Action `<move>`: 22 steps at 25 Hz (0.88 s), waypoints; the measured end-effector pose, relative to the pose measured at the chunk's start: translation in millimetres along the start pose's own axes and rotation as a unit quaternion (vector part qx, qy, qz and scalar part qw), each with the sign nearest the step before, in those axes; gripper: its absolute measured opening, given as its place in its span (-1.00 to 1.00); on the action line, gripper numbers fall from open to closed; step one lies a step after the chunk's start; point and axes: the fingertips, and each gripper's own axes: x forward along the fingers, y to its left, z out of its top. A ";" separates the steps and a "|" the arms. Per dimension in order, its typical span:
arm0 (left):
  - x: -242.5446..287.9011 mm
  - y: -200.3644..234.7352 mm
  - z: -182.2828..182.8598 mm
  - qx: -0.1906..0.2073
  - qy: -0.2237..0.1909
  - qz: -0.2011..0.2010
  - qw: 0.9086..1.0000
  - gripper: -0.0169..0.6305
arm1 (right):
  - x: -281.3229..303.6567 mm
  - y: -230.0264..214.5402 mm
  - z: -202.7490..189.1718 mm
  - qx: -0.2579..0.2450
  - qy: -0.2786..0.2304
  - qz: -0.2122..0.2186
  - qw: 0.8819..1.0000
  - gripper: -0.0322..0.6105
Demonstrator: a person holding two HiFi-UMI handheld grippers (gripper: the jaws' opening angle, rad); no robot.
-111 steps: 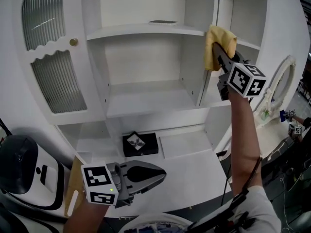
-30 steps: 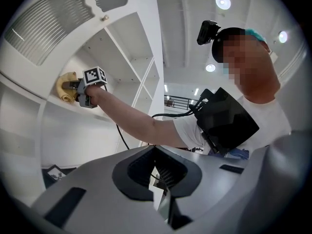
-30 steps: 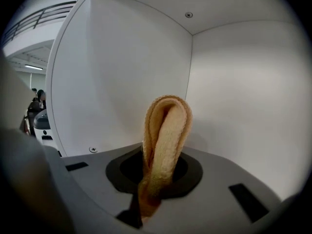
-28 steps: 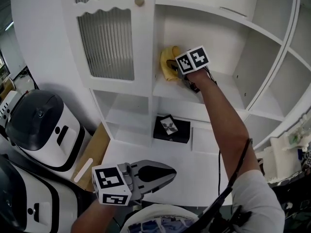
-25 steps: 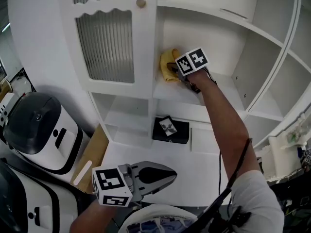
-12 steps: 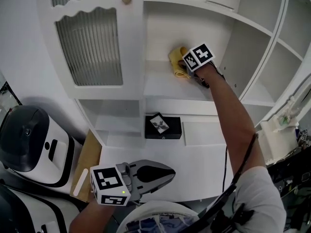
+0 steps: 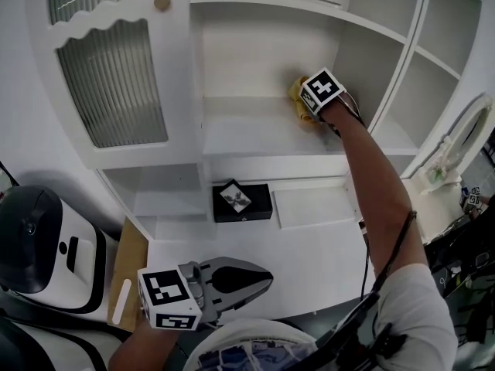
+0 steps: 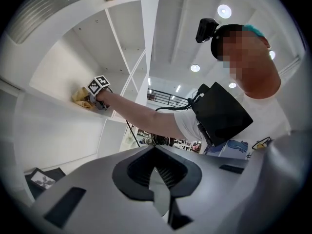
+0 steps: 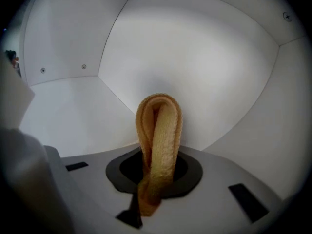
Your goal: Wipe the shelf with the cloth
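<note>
The left claw hangs low over the smooth white bench, jaws together with nothing between them. The flat white shelf is bare and open to the left of the cloth, with the side panel close on the right. The folded yellow terry cloth sits at the shelf's rear right, clamped in the right claw.

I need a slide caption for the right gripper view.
Right gripper shut on a folded yellow cloth inside a white shelf.

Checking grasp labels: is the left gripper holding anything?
No, the left gripper is shut on nothing; the cloth sits in the right gripper.
</note>
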 end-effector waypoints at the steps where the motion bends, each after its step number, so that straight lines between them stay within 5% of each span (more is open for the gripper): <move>1: 1.1 -0.6 -0.1 0.001 0.001 -0.002 1.000 -0.91 | -1.4 -2.1 -2.1 -0.003 0.005 -0.009 1.000 -0.69; 6: -1.1 -3.1 -1.6 0.001 0.002 -0.002 1.000 -0.91 | -14.9 1.9 10.5 -0.007 -0.018 -0.020 1.000 -0.69; 10: -8.4 -5.8 -3.1 0.001 0.000 0.004 1.000 -0.91 | -29.7 41.9 48.3 0.029 -0.074 0.062 0.995 -0.69; 15: -24.5 -9.7 -4.5 0.001 -0.004 0.021 1.000 -0.91 | -44.2 107.1 100.7 0.062 -0.128 0.172 0.975 -0.69; 22: -54.7 -13.0 -8.3 0.000 -0.015 0.050 0.999 -0.91 | -46.3 192.4 144.7 0.066 -0.131 0.268 0.952 -0.69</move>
